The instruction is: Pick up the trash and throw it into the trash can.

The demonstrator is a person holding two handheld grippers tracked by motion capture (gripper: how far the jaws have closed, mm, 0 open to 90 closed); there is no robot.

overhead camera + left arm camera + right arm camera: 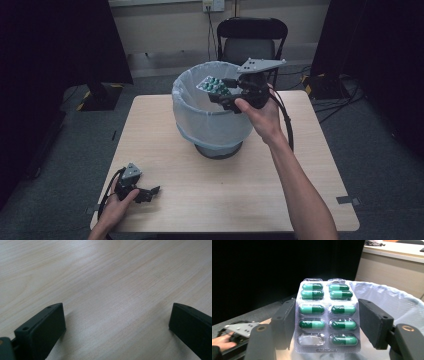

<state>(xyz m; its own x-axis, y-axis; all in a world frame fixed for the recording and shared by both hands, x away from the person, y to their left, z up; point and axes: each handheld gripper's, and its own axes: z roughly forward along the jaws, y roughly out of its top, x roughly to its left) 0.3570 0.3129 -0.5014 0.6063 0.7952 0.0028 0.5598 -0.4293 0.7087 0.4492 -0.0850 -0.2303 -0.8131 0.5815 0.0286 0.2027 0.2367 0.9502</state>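
A silver blister pack (327,317) of green capsules, one pocket empty, stands upright between the jaws of my right gripper (327,307), which press on its two long edges. From above, the blister pack (212,85) hangs over the mouth of a bin (190,82) lined with a white bag, with my right gripper (220,91) just inside the bin's right rim. My left gripper (150,192) rests low on the wooden table (240,200) near the front left corner. Its jaws stand wide apart and my left gripper (117,325) has bare wood between them.
The bin stands at the table's middle back, and its bag rim (387,293) lies behind the pack. A black folding chair (250,40) stands beyond the table. Dark curtains hang at both sides. A hand holding the other gripper (239,331) lies far below.
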